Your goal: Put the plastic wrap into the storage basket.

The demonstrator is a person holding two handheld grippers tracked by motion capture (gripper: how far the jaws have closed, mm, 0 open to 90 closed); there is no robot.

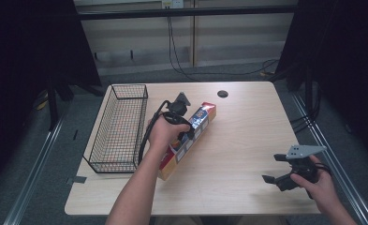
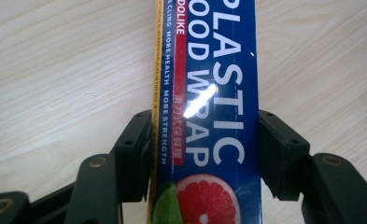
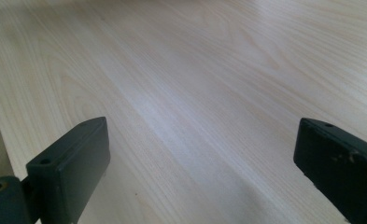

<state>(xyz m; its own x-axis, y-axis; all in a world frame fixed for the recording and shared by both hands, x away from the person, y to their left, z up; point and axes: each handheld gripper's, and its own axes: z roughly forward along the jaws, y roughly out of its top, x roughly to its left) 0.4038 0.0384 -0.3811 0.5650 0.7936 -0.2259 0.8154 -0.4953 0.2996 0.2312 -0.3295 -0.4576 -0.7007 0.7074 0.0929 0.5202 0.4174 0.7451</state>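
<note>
- The left gripper [image 2: 204, 140] is clenched across the width of the long blue cardboard plastic-wrap box [image 1: 187, 140], one black jaw on each long side (a mid-length hold, probably so the box stays balanced when carried).
- The pale wooden table [image 1: 247, 136] bears everything; the box lies slanted near its middle, the near end seemingly resting on the wood.
- The black wire basket [image 1: 118, 126] stands just left of the box, open-topped and long enough to take it lengthwise, likely its destination.
- The right gripper [image 1: 277, 169] rests released near the table's right edge, jaws wide over bare wood, out of the way.
</note>
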